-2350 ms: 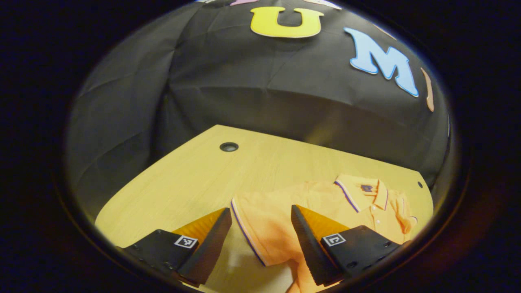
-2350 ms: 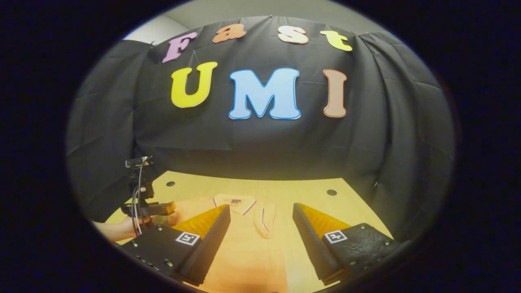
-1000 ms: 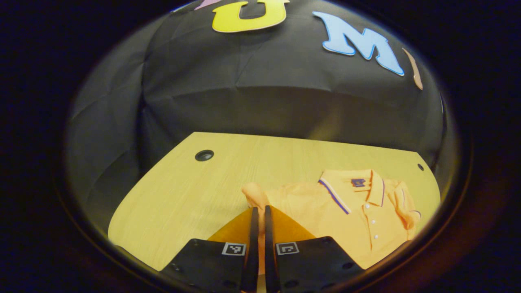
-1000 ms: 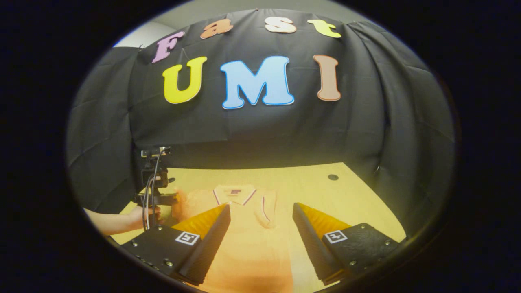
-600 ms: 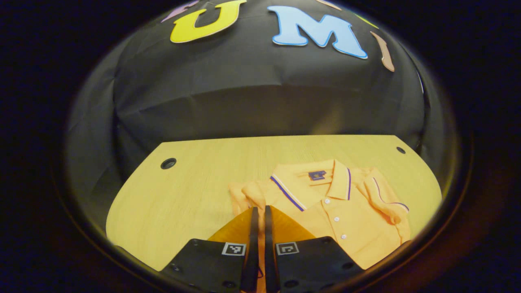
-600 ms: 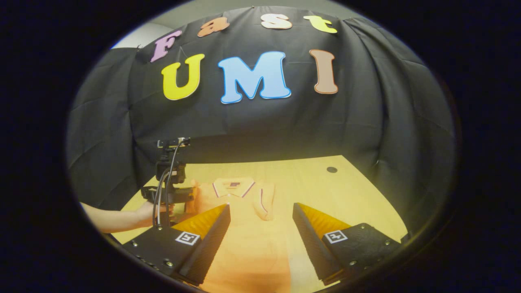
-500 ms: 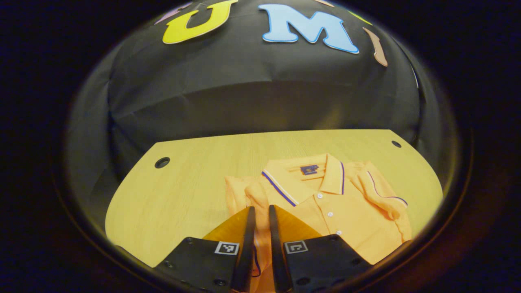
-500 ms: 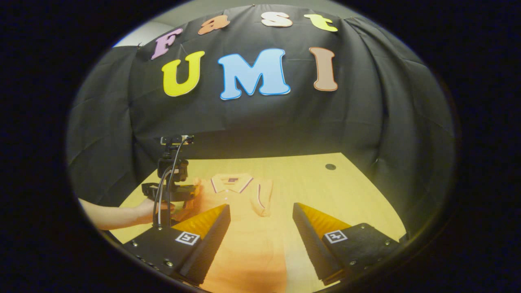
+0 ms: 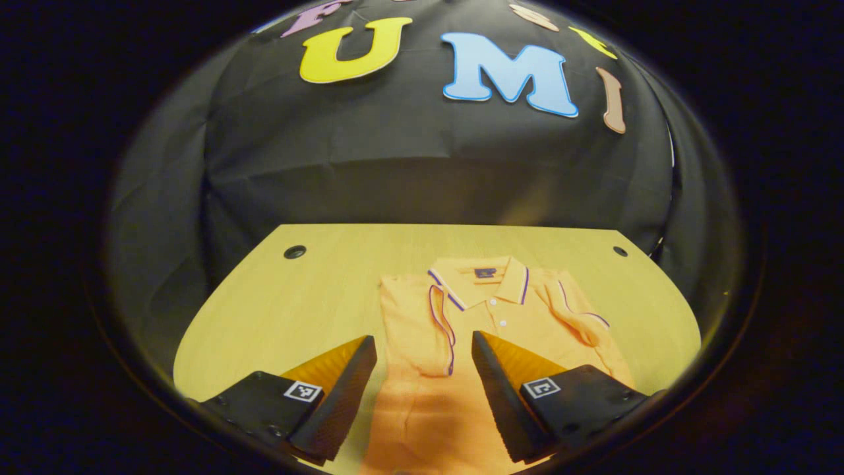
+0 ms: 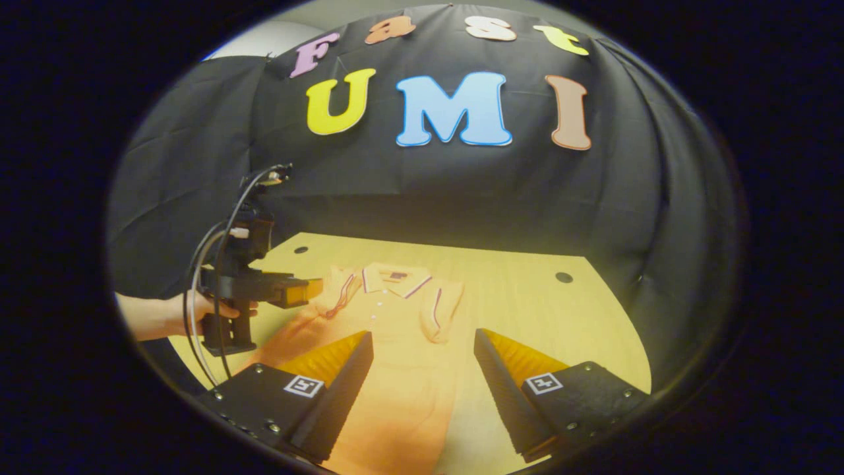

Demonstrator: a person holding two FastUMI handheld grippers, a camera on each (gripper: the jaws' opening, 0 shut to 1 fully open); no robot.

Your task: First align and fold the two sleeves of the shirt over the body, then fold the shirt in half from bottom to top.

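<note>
An orange polo shirt (image 9: 501, 310) with a purple-trimmed collar lies flat on the wooden table (image 9: 297, 310), collar towards the far wall. Its left sleeve (image 9: 415, 323) lies folded over the body, and so does the right sleeve (image 9: 580, 316). My left gripper (image 9: 422, 349) hovers open above the shirt's lower left part, holding nothing. In the right gripper view the shirt (image 10: 395, 310) lies ahead, and my right gripper (image 10: 422, 346) stands open over its lower half. There the left gripper (image 10: 315, 287), held by a hand (image 10: 191, 310), hangs just left of the shirt's shoulder.
The table has small round cable holes at the far corners (image 9: 295, 251) (image 9: 619, 251). Black cloth walls close in behind and on both sides. Bare wood (image 10: 541, 310) shows to the right of the shirt, and a wider strip to its left.
My left gripper, earlier shut on the left sleeve, carried it over the body, opened and let go. The sleeve now lies folded. The right gripper stayed open.
</note>
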